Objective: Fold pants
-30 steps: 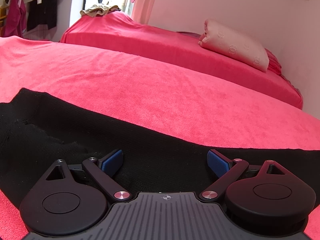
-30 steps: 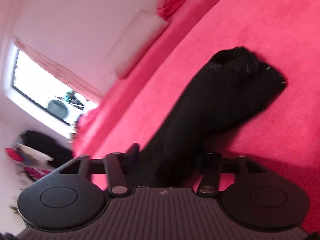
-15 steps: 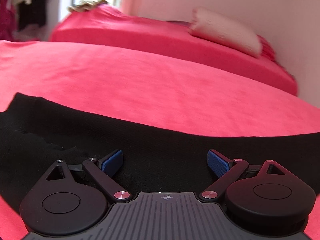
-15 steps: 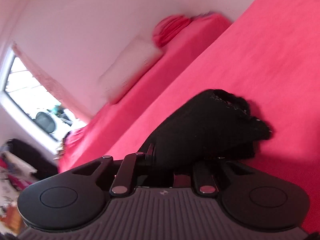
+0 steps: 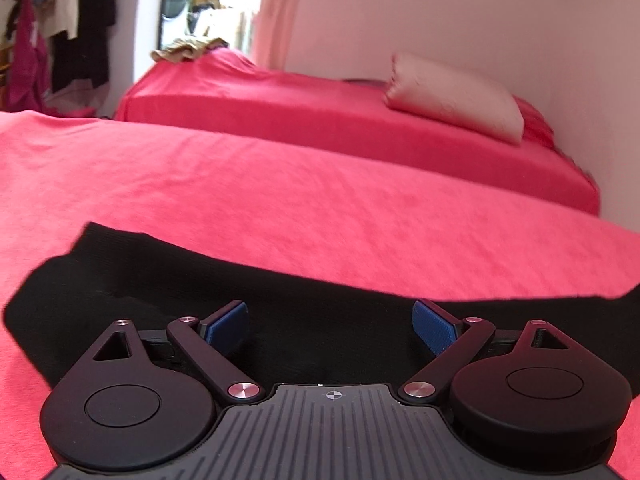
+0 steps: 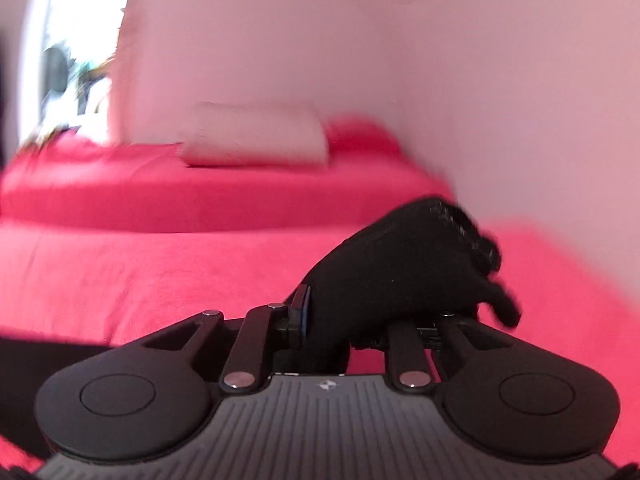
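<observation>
Two tools are at work on one pair of soft black knit pants (image 5: 168,280), which lies in a long strip across the near part of the big bed with the red fuzzy cover (image 5: 320,200).

The left tool (image 5: 330,322) hangs just above the middle of the strip. Its blue pads (image 5: 228,322) stand wide apart with nothing between them. It looks like it is waiting there, ready to press down or to catch the cloth when the fold comes over.

The right tool (image 6: 362,320) has a bunched end of the pants (image 6: 404,272) between its fingers, at a narrow gap. The cloth sticks out past the tips in a dark lump, lifted off the red cover. The jaws are opening a little right now, yet the cloth sits squeezed between them. I think this end is held up so it can be carried over the rest of the pants to make a fold.

Far behind, a second red bed (image 5: 320,112) stands by the pale wall, with a cream puffy pillow (image 5: 452,98) on it. Hanging clothes (image 5: 52,28) show at the far left.

The fold is only just begun, I would say.
</observation>
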The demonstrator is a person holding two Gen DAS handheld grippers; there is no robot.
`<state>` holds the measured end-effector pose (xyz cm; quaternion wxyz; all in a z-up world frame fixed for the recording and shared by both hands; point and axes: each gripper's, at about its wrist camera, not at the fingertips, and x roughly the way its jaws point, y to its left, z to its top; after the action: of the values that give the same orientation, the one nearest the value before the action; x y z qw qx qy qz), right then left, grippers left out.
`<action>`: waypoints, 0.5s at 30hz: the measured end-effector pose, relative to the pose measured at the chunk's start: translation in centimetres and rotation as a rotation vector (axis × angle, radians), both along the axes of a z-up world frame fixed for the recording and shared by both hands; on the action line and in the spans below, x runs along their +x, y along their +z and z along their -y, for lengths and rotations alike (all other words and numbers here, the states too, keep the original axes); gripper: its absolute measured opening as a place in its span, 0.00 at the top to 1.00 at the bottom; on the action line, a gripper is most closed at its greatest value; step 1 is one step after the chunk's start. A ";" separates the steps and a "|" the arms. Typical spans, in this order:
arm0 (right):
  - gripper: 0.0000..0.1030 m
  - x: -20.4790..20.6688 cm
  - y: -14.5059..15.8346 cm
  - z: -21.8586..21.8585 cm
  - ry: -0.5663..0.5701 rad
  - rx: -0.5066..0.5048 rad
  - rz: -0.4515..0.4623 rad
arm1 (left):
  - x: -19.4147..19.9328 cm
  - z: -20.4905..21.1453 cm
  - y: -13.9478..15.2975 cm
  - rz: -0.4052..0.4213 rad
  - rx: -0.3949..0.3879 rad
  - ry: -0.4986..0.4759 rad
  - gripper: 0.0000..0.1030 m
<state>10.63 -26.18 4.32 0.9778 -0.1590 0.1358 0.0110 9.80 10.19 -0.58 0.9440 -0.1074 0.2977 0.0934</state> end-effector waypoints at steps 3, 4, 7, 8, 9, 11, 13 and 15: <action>0.60 -3.5 -4.3 -9.2 0.191 -0.353 0.077 | -1.0 -1.1 0.7 0.026 -0.052 0.022 0.00; 0.59 -4.2 -6.4 -11.8 0.261 -0.474 0.068 | -1.3 -1.3 0.9 0.029 -0.063 0.023 0.00; 0.72 -5.2 -10.3 -15.7 0.376 -0.639 0.013 | -2.1 -1.5 1.2 0.029 -0.044 0.013 0.00; 0.77 -5.0 -10.2 -16.0 0.371 -0.630 -0.003 | -2.4 -1.5 1.3 0.032 -0.027 0.011 0.00; 0.79 -4.7 -9.6 -16.0 0.365 -0.600 -0.008 | -2.6 -1.6 1.5 0.035 -0.011 0.011 0.00; 0.79 -4.1 -7.6 -15.7 0.348 -0.516 -0.021 | -3.0 -1.9 1.7 0.041 0.000 0.021 0.00; 0.80 -4.6 -6.1 -16.0 0.325 -0.482 0.027 | -3.4 -2.3 1.9 0.052 -0.018 0.028 0.00; 0.80 -5.1 -5.7 -16.6 0.346 -0.448 0.029 | -3.6 -2.4 2.1 0.065 -0.041 0.034 0.00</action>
<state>5.54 -9.54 -1.40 0.9038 -0.3920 0.0915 0.1453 6.20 12.61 1.55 0.9491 -0.1346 0.2669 0.0995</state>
